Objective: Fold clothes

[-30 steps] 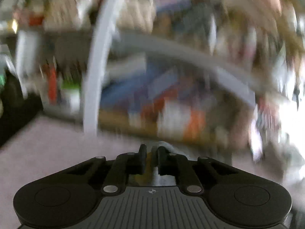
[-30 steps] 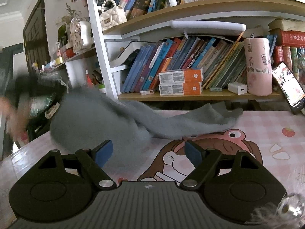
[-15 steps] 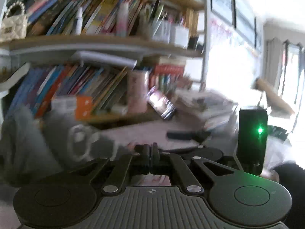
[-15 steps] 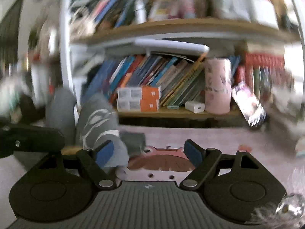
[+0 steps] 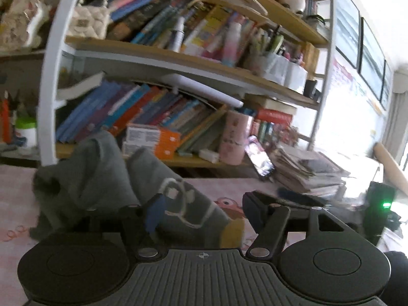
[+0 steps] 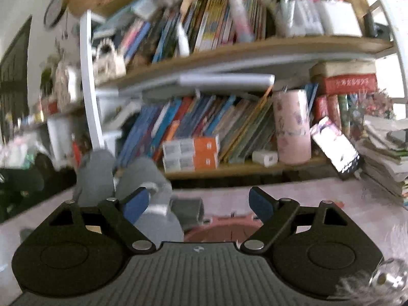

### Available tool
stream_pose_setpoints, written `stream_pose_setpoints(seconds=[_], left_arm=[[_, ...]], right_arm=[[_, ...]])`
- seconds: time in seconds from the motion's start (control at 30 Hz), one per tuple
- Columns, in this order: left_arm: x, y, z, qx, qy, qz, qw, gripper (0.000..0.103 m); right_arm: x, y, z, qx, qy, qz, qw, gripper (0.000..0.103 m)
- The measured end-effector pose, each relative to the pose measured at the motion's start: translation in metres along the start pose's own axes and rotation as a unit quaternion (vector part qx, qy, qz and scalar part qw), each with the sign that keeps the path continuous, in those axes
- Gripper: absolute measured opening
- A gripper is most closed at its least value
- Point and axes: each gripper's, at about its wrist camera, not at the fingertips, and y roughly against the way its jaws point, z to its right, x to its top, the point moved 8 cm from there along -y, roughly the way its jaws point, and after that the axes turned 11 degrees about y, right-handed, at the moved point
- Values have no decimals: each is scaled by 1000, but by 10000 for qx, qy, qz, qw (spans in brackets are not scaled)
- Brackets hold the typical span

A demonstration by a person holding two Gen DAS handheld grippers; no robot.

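The grey garment [image 5: 107,178] is soft matt knit cloth with a pale printed outline and a mustard cuff. The counter [image 5: 229,183] carries a smooth pink printed covering, apparently cloth or vinyl; blur prevents a firmer finding. The left tool [image 5: 201,210] and right tool [image 6: 197,202] are matt black plastic with ribbed grey housings, bright metal pins and blue pads. Shelf boards [image 6: 255,48] are wood on glossy white uprights. The pink tumbler [image 6: 293,127] looks satin-smooth.

left hand-held gripper [image 5: 201,211] opening, right hand-held gripper [image 6: 197,204] opening
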Motion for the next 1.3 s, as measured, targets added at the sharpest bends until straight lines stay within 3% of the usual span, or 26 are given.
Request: stream_pose_setpoints(seconds=[0.13,0.27,0.4,0.5,0.6,0.67,0.73,0.9,1.1,1.2,1.27,1.3], left_arm=[[9,-3,-24,428,143,131,9989,70],[7,-17,-60,1156,151,64,9932,70],[2,-31,-86,1487,273,-76,9885,70],[1,-41,-98,1650,319,-130,9857,70],[-1,-52,-104,1775,248,-197,9836,81],[-5,-56,-107,1926,144,-287,9808,81],[-9,-59,-109,2073,48,-388,9775,81],[-25,-60,-119,2222,65,-644,9729,82],[-44,-58,-151,2250,1182,-972,9623,82],[-46,-59,-150,2196,1230,-971,9629,84],[-46,-60,-146,2109,1199,-977,9652,78],[-47,-62,-143,1950,1217,-1018,9679,68]], right_arm=[[7,8,-1,169,-111,303,9993,85],[5,3,-18,665,31,163,9977,62],[-9,-6,-40,1166,267,-293,9924,54],[-24,-16,-52,1233,490,-758,9883,53],[-45,-29,-54,1205,549,-1428,9808,52],[-57,-37,-52,1228,422,-1784,9754,46],[-61,-38,-51,1261,306,-1875,9737,38],[-60,-35,-52,1294,233,-1805,9748,29],[-59,-39,-48,1192,292,-1831,9754,24],[-59,-39,-45,1124,283,-1834,9762,24],[-59,-39,-44,1061,354,-1837,9766,22],[-59,-38,-43,1028,389,-1836,9768,21]])
